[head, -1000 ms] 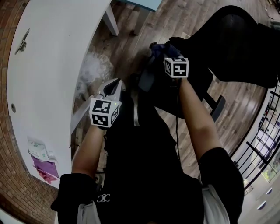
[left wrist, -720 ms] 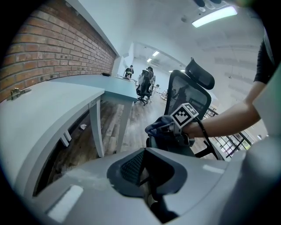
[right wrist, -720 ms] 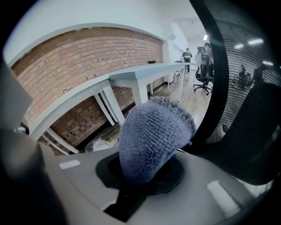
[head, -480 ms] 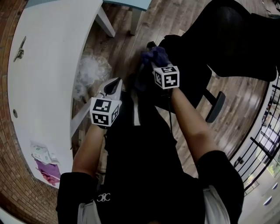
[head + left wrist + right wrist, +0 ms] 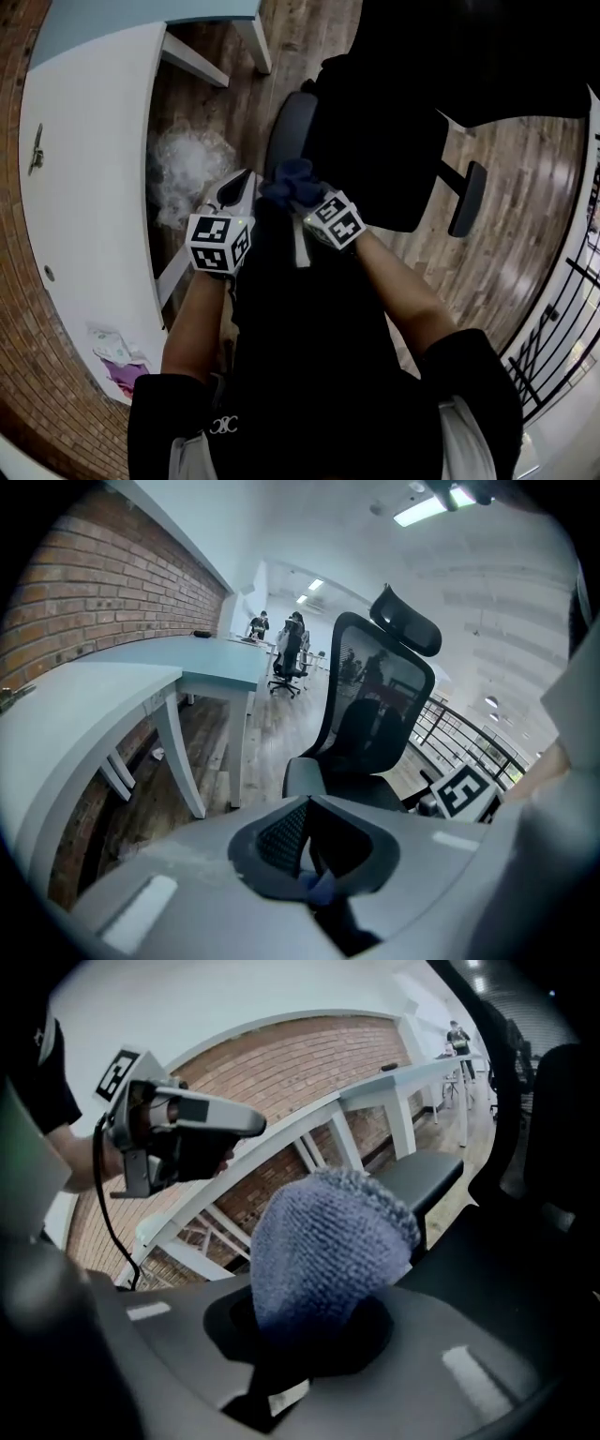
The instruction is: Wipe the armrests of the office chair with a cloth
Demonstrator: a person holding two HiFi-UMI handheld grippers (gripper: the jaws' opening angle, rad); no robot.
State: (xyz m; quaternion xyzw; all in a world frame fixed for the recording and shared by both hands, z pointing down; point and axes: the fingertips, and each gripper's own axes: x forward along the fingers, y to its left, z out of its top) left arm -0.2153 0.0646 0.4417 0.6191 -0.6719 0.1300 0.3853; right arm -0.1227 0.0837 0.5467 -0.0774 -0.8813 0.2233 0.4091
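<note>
Right hand-held gripper (image 5: pixel 305 200), head view: shown clamped on the blue cloth (image 5: pixel 289 178), which is bunched just beside the near end of the grey armrest (image 5: pixel 286 131) of the office chair (image 5: pixel 375 141). Contact between cloth and armrest cannot be confirmed from above. The left hand-held gripper (image 5: pixel 242 186) is held close alongside, between the chair and the white bench (image 5: pixel 84 141). The second armrest (image 5: pixel 466 199) is seen well apart, on the far side of the chair.

Left gripper view: the jaws are seen drawn together, with nothing of the task between them. The chair is faced, but no part of it is braced.

Right gripper view: a knitted fold of the cloth is pinched between the jaws and stands out beyond them, with the armrest lying just past it.

Hazards, as judged: since only a fold is gripped, the cloth may be dragged out of the jaws if it is pressed hard along the armrest. As the chair is held by nothing, it may be turned or pushed away by the stroke, so that the armrest is only partly wiped. The two hand-held grippers, being so near, may be knocked together.
</note>
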